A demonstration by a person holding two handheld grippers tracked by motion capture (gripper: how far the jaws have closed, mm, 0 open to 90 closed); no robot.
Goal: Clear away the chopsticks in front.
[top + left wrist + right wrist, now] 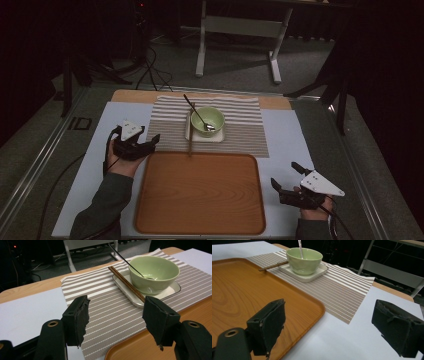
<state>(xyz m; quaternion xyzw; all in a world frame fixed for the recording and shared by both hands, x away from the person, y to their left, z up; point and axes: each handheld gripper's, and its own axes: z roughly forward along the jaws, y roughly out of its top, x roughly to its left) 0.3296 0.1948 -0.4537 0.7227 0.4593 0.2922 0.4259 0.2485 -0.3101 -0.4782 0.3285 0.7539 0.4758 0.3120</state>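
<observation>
Both claws are spread and empty: the left claw [145, 141] faces the chopsticks [126, 283] just ahead, propped on the white dish [172, 290] beside the green bowl [156, 272], likely lined up for a pinch, while the right claw [287, 181] waits beside the wooden tray [200, 192].

Dim room, grey floor [235, 60], white-legged desk [240, 30] behind.

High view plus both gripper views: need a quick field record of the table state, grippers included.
left gripper: open, holds nothing, left of the tray's far corner
right gripper: open, holds nothing, right of the tray
tray: wooden, nothing on it
bowl: green, on the small dish
spoon: in the bowl, handle leaning out
chopsticks: on the dish's edge, beside the bowl
small dish: on the striped mat
</observation>
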